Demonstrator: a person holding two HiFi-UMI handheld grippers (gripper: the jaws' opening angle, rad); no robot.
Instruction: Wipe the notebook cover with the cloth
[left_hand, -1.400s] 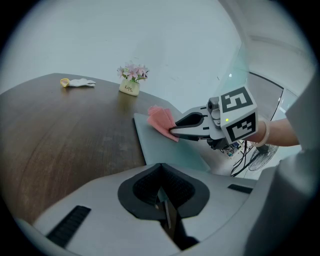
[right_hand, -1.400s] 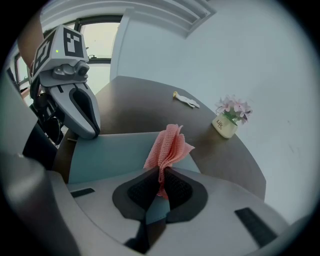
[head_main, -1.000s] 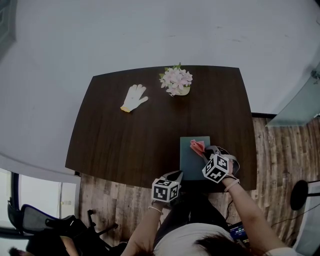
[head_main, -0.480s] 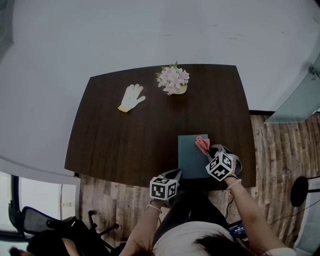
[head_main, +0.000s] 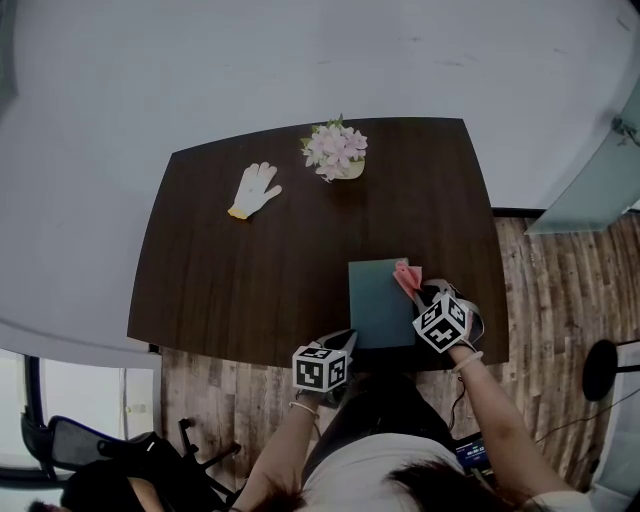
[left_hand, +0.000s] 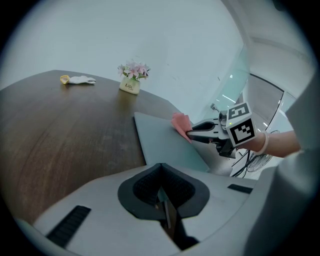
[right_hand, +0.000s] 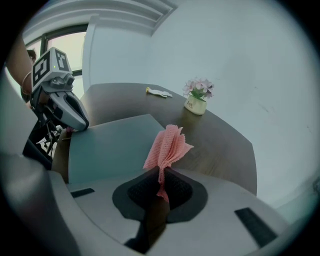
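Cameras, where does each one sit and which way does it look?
Head view: on the person's head, looking down at the table; both arms show.
Left gripper view: on the left gripper, looking over its shut jaws across the notebook to the right gripper.
Right gripper view: on the right gripper, looking past the cloth in its jaws toward the flowers.
All share the notebook.

It looks like an office: dark worktop (head_main: 300, 250), mesh office chair (head_main: 62, 438), glass partition (head_main: 590, 185), wood floor (head_main: 560, 300).
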